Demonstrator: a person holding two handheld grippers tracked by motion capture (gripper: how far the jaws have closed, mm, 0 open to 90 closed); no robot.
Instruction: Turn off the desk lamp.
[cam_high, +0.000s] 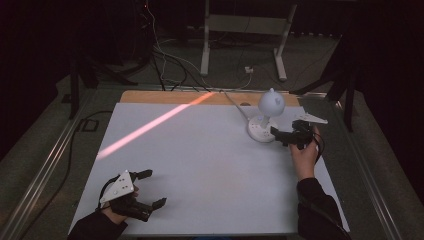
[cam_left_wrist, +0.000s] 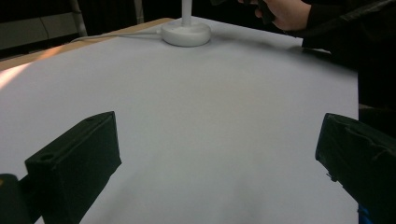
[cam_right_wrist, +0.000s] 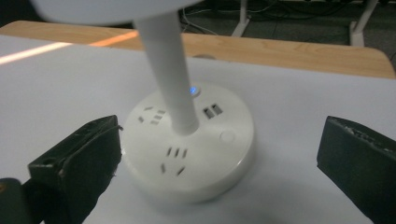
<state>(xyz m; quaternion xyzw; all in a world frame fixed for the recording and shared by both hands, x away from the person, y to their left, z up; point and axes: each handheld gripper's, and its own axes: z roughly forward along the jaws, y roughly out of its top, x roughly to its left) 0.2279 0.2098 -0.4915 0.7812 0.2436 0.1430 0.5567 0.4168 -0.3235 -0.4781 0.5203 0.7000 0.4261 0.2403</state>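
My right hand-held gripper (cam_high: 281, 135) is spread wide at the lamp base (cam_right_wrist: 189, 149), far right on the desk (cam_high: 200, 170). I'd centre both jaws on the base before squeezing. My left hand-held gripper (cam_high: 147, 189) rests spread, well apart.

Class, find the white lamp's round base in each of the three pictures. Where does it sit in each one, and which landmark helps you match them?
High view: the lamp base sits right of centre, beside the right gripper.
Left gripper view: top centre, at the white mat's far end.
Right gripper view: centre, between the open jaws.
Shared landmark: the white stem rising from the base.
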